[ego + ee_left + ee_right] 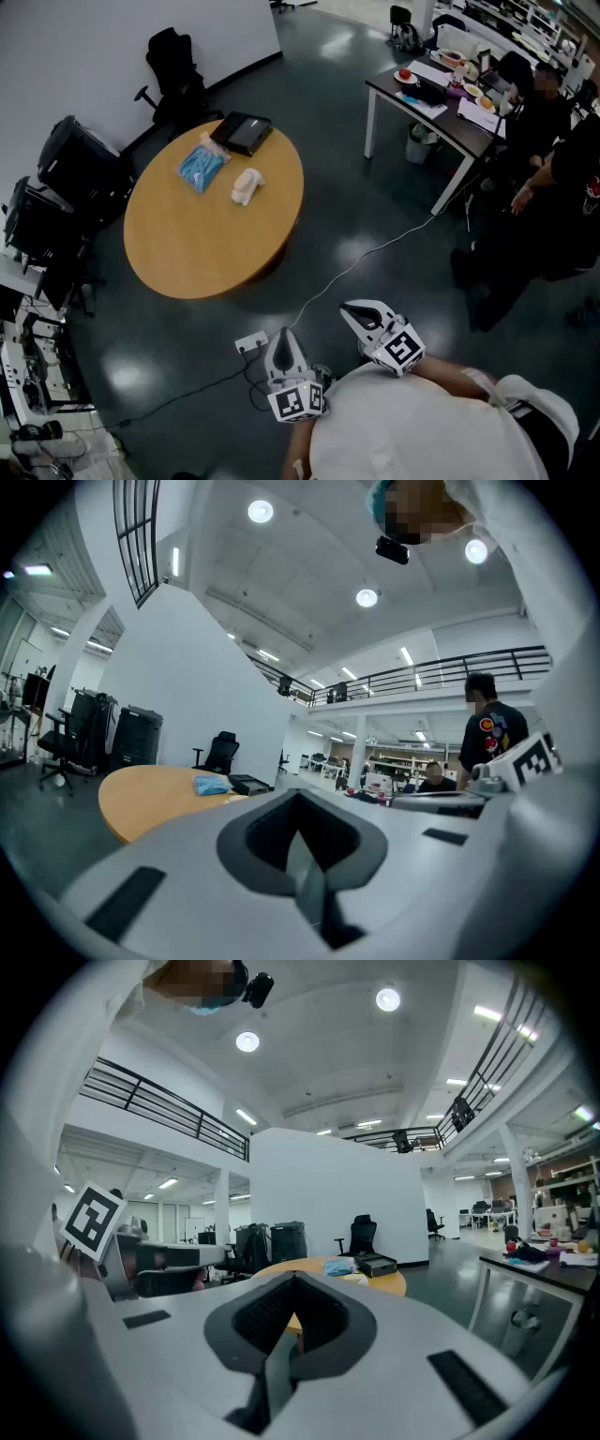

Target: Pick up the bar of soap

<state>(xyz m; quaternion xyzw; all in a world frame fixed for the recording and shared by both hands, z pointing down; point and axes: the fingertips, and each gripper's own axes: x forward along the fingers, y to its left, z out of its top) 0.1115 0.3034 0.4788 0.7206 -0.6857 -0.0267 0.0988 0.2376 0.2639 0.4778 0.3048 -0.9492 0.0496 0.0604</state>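
The bar of soap, a cream-white wrapped lump, lies on the round wooden table toward its far side. My left gripper and right gripper are held close to my body, well short of the table, pointing toward it. Both have their jaws together with nothing between them. In the left gripper view my left gripper looks across at the table. The right gripper view shows my right gripper shut, with the table beyond it.
A blue packet and a black box lie beside the soap. Black office chairs stand behind the table. A power strip and white cable lie on the dark floor. A desk and people are at right.
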